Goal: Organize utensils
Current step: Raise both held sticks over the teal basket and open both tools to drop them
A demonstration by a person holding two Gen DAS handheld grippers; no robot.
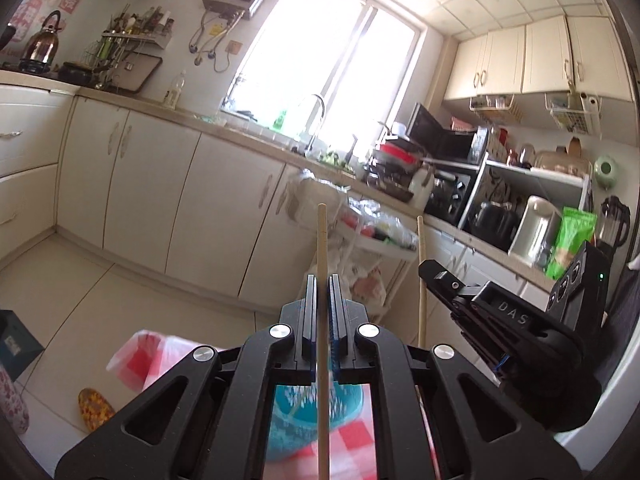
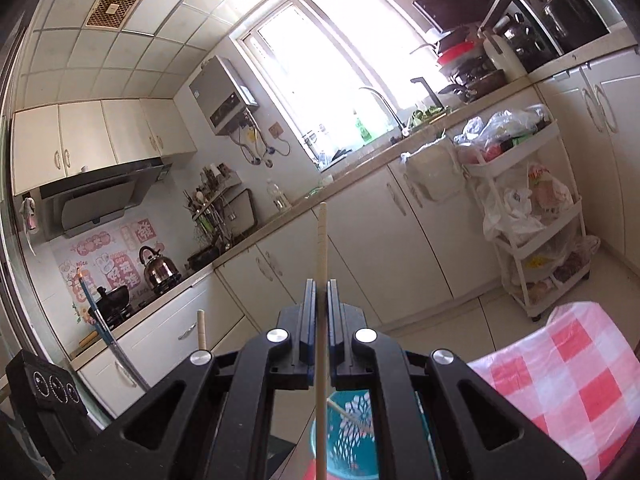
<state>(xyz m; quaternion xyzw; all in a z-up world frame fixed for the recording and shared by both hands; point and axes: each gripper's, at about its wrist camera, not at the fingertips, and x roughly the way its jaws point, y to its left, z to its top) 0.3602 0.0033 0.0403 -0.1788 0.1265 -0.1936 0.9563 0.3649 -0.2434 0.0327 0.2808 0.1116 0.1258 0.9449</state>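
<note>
In the left wrist view my left gripper (image 1: 322,280) is shut on a pale wooden chopstick (image 1: 322,240) that stands upright between the pads. To its right, my right gripper (image 1: 427,269) grips a second chopstick (image 1: 421,280), also upright. The right wrist view shows the right gripper (image 2: 321,282) shut on its chopstick (image 2: 322,240), with the other chopstick's tip (image 2: 201,328) at the lower left. Below both grippers sits a teal patterned cup (image 1: 296,420) (image 2: 352,440), and another thin stick (image 2: 346,412) leans inside it.
A red-and-white checked tablecloth (image 2: 560,380) covers the table under the cup. A white rolling cart (image 2: 532,240) stuffed with bags stands by the cabinets (image 1: 160,200). The counter with the sink tap (image 1: 316,120) runs under the window. A slipper (image 1: 94,408) lies on the floor.
</note>
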